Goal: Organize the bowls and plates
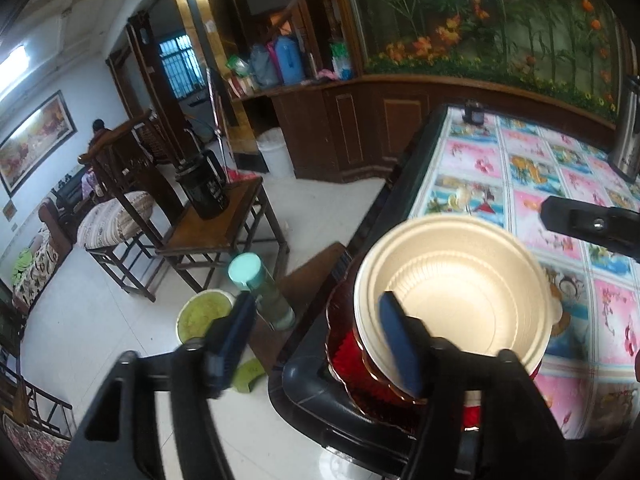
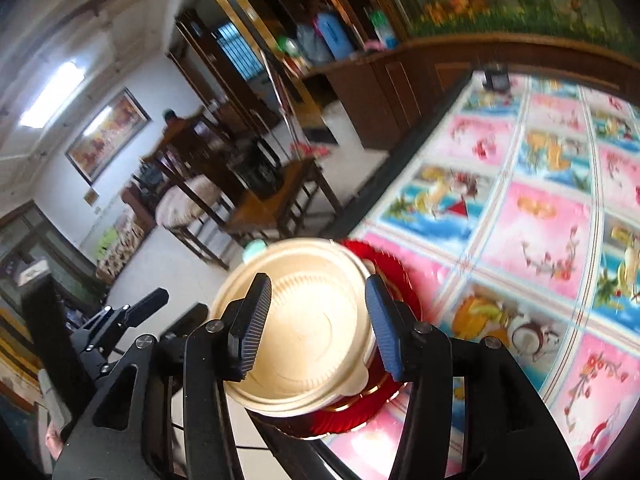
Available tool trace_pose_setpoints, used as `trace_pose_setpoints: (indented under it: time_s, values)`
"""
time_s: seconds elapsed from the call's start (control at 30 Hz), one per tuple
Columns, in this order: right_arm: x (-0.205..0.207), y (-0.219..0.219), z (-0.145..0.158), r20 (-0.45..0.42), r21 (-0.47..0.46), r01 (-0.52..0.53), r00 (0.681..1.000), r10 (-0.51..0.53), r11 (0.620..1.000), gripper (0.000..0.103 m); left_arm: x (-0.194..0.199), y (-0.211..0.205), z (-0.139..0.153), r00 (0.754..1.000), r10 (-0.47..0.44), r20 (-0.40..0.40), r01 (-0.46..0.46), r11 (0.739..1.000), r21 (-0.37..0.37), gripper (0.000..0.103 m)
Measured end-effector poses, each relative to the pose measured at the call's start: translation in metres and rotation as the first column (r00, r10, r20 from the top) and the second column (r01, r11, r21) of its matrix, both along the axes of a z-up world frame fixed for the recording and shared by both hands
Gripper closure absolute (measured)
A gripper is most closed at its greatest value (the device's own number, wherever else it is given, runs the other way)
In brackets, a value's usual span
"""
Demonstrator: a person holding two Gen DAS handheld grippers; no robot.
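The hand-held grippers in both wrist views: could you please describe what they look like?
The left hand-held gripper and the right hand-held gripper look alike: black angular frames with cut-out openings and silver screw heads at the pivots. Each carries two flat, dark blue pads with finely ribbed faces. No cables, markings or sleeves are visible.

Table (image 1: 532, 184): red plate (image 1: 352, 354), jar (image 1: 474, 112), flask (image 1: 626, 136).

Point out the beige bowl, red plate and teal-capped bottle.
beige bowl (image 1: 452, 292), left wrist view, inner floor.
red plate (image 2: 380, 258), right wrist view, far rim.
teal-capped bottle (image 1: 245, 271), left wrist view, cap.
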State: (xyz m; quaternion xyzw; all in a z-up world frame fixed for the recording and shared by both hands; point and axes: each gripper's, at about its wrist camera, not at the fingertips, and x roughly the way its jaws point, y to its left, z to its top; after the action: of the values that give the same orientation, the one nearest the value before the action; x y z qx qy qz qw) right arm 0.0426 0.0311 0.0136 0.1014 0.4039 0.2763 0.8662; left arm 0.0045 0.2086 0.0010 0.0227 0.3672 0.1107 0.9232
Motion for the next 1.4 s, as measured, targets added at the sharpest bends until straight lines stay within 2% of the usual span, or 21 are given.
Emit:
trace_pose_setpoints:
  time_s: [0.03,0.07,0.23,0.4,0.57,0.67,0.8,0.87,0.97,1.1,1.4]
  values:
    - [-0.003,-0.002,0.004,0.031,0.005,0.001,1.0,-0.001,1.0,0.054,-0.002,0.0,0.003,1.0,0.006,0.02,-0.006,1.0,-0.001,0.025]
    - [-0.008,-0.004,0.008,0.065,0.004,0.0,0.998,0.0,1.0,0.054,-0.004,0.0,0.005,0.999,0.01,0.035,-0.01,1.0,-0.002,0.022]
    - [-0.035,-0.005,0.016,0.203,-0.046,-0.035,0.978,0.044,0.998,0.053,-0.013,-0.007,0.009,0.997,0.012,0.078,-0.011,1.0,-0.021,0.022]
    - [-0.054,-0.008,0.014,0.265,-0.042,-0.059,0.962,0.068,0.997,0.053,-0.024,-0.015,0.014,0.994,0.007,0.11,0.0,0.998,-0.06,0.022]
    - [-0.066,-0.019,0.016,0.283,-0.001,-0.049,0.958,0.047,0.999,0.053,-0.037,-0.018,0.025,0.985,0.044,0.165,-0.03,0.996,-0.084,0.021]
    - [-0.071,-0.023,0.014,0.276,0.007,-0.041,0.961,0.037,0.999,0.053,-0.043,-0.019,0.029,0.983,0.052,0.175,-0.037,0.995,-0.089,0.018]
    - [-0.079,-0.024,0.013,0.262,0.019,-0.047,0.964,0.041,0.999,0.053,-0.053,-0.026,0.031,0.977,0.064,0.204,-0.054,0.997,-0.052,0.017]
    - [-0.083,-0.023,0.014,0.264,0.017,-0.056,0.963,0.049,0.998,0.053,-0.06,-0.03,0.032,0.972,0.072,0.222,-0.068,0.997,-0.026,0.014]
    - [-0.09,-0.02,0.017,0.277,0.008,-0.07,0.959,0.065,0.997,0.053,-0.065,-0.031,0.036,0.97,0.072,0.232,-0.067,0.997,-0.028,0.0]
    - [-0.096,-0.018,0.021,0.287,0.015,-0.083,0.955,0.075,0.996,0.053,-0.073,-0.029,0.041,0.96,0.061,0.275,-0.048,0.997,-0.056,0.0]
    - [-0.094,-0.017,0.019,0.267,0.022,-0.084,0.961,0.075,0.996,0.053,-0.065,-0.028,0.033,0.97,0.045,0.237,-0.023,0.995,-0.094,0.0]
